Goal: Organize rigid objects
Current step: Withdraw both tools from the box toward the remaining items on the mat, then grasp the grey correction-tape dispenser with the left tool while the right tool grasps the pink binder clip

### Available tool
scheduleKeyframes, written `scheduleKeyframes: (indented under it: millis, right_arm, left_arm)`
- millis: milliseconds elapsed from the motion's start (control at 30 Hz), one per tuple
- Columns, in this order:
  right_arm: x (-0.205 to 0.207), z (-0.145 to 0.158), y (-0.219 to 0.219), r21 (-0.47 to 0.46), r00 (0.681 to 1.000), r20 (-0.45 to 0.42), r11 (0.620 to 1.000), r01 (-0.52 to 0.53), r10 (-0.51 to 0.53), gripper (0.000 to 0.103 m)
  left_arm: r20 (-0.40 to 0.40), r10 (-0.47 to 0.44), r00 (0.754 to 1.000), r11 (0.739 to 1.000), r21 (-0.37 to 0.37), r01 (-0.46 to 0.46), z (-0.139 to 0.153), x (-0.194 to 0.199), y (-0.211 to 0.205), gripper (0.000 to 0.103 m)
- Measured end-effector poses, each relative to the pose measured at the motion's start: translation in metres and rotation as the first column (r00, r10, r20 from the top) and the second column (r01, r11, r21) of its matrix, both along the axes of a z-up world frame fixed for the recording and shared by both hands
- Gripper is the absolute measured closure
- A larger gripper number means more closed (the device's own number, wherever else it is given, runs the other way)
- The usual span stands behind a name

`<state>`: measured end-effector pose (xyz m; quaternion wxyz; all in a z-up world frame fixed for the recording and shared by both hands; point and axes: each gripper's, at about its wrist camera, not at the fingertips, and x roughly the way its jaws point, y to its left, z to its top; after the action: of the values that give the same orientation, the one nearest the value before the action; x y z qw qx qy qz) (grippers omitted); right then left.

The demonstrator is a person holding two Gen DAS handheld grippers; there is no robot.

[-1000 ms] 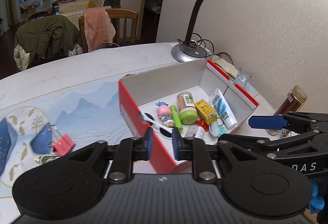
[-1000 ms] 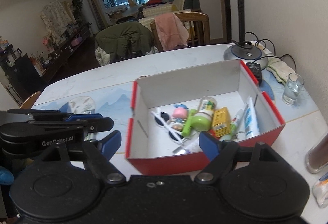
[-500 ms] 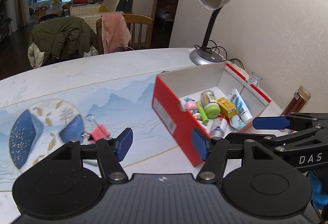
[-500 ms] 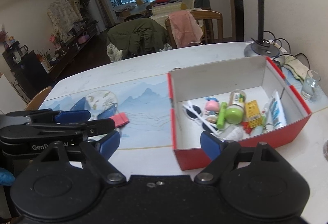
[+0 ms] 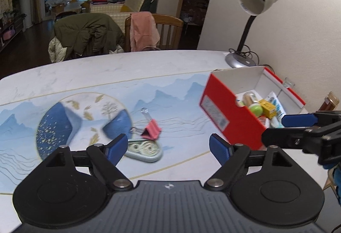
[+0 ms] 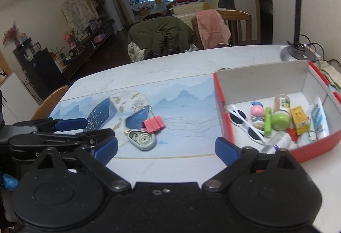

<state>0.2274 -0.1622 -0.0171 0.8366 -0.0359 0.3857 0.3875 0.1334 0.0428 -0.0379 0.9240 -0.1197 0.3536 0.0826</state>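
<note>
Red box [image 6: 277, 105], white inside, sits toward the right edge of the table [image 6: 170, 66], close to the far right corner where a desk lamp [image 5: 251, 20] stands by the wall. It already holds a jumble of small things: white sunglasses [image 6: 245, 124] along its left wall, a pink figurine [image 6: 256, 110], a green-capped bottle [image 6: 281, 113], a yellow carton [image 6: 299, 119] and a white tube [image 6: 319, 121] against its right wall.

Two items lie out on the printed table mat, well apart from the box and nearer the middle of the table: a pink binder clip [image 5: 151, 130] and, just in front of it toward the near edge, a grey-green correction tape dispenser [image 5: 145, 148]. The two look as if they touch or nearly so; the blur leaves that uncertain.

The left gripper [image 5: 168, 147] hovers above the near edge with its blue pads spread wide and nothing between them; the tape dispenser sits just beside its left pad in the view. The right gripper [image 6: 166, 147] is likewise spread wide and empty, above the near edge between the loose items and the box.

A brown jar [image 5: 329, 103] stands beyond the box near the right edge.
</note>
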Motion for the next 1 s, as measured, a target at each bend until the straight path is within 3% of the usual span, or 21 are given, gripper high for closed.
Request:
scheduleKeyframes:
  millis: [200,233,267,533,1000]
  right_arm:
    - [0.005,-0.007,0.029,-0.038,1.000,-0.001,0.999,-0.018,0.018,0.005]
    - [0.006,-0.008,0.034,-0.047,1.000,0.001,0.999,-0.018,0.018,0.005]
    - [0.008,-0.009,0.039,-0.057,1.000,-0.001,0.998,-0.018,0.018,0.005]
    - [0.040,-0.034,0.081,-0.136,0.998,-0.049,0.990,-0.037,0.030,0.005]
    - [0.080,-0.091,0.153,-0.263,0.973,-0.129,0.939,-0.221,0.193,0.010]
  left_arm:
    - [0.010,0.016,1.000,0.999,-0.041,-0.016,-0.023,-0.001,0.023,0.011]
    - [0.010,0.019,1.000,0.999,-0.045,-0.019,-0.028,0.000,0.025,0.009]
    - [0.008,0.025,1.000,0.999,-0.043,-0.025,-0.032,0.001,0.028,0.000]
    - [-0.013,0.062,0.998,0.998,-0.023,-0.062,-0.068,0.015,0.037,0.000]
    - [-0.089,0.037,0.995,0.999,-0.003,-0.037,-0.114,0.052,0.029,0.000]
